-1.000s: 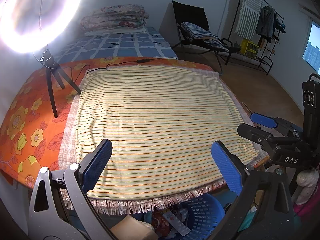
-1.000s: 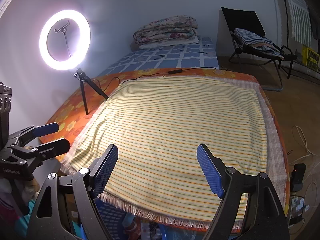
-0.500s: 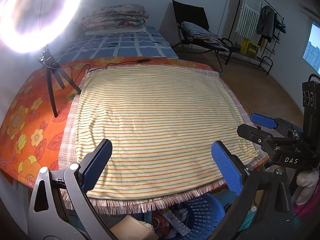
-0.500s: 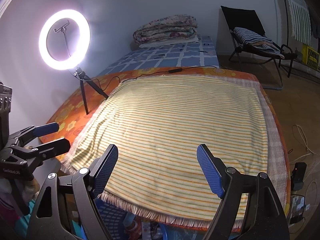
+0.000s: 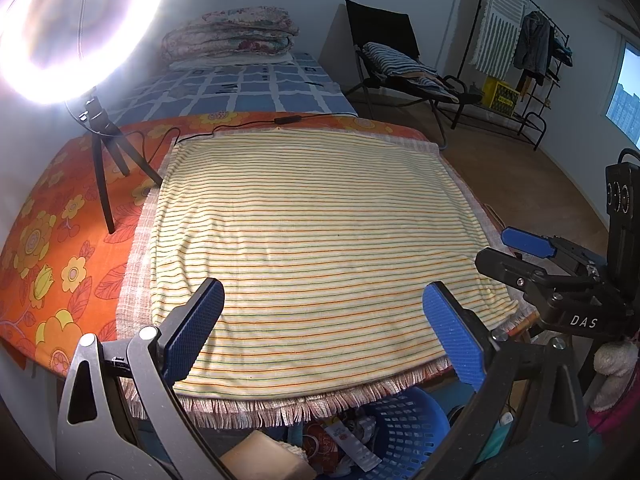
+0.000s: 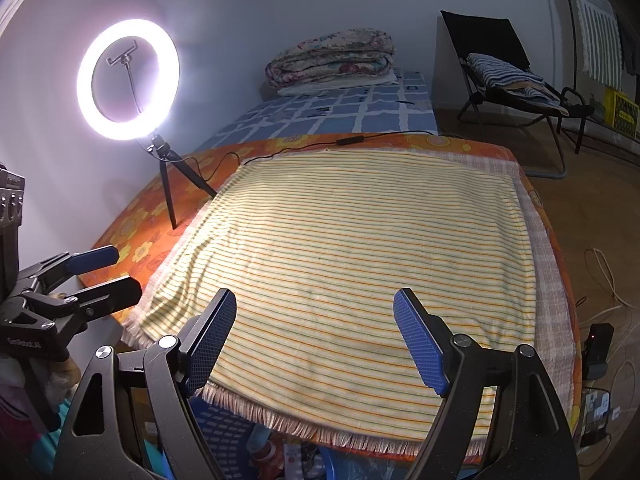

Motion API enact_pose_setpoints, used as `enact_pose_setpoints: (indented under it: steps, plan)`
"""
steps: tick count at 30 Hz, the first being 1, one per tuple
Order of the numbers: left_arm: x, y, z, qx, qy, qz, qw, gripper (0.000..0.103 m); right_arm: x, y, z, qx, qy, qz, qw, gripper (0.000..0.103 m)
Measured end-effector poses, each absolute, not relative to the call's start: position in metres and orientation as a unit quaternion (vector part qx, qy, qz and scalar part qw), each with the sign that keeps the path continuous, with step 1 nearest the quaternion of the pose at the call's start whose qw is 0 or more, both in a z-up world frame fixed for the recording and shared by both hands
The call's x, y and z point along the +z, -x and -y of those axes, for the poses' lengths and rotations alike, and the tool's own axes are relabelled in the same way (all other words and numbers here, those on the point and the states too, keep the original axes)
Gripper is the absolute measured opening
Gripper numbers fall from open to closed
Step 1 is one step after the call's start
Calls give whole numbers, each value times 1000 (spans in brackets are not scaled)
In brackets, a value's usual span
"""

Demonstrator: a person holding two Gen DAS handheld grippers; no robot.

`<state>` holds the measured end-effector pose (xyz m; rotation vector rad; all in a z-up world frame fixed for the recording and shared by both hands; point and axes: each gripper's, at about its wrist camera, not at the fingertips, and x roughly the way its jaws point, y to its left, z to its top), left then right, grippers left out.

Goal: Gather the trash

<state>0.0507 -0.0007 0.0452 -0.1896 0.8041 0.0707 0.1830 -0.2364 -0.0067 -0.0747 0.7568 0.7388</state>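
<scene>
A blue plastic basket stands below the table's near edge, with crumpled wrappers inside; the right wrist view shows the basket too. The table carries a yellow striped cloth with no trash showing on it. My left gripper hovers open over the cloth's near edge, nothing between its blue pads. My right gripper is likewise open and empty over the same edge. Each sees the other: the right gripper at the cloth's right corner, the left gripper off the left side.
A lit ring light on a tripod stands at the table's far left, its cable running along the far edge. A tan block lies beside the basket. Behind are a bed with folded quilts, a chair and a clothes rack.
</scene>
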Motion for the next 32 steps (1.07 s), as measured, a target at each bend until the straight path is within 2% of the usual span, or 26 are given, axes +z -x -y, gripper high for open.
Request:
enact_pose_setpoints:
  steps: [32]
  plan:
    - [37, -49, -4, 53, 77, -401, 911, 101, -9, -180, 234, 350, 38, -364, 862, 81]
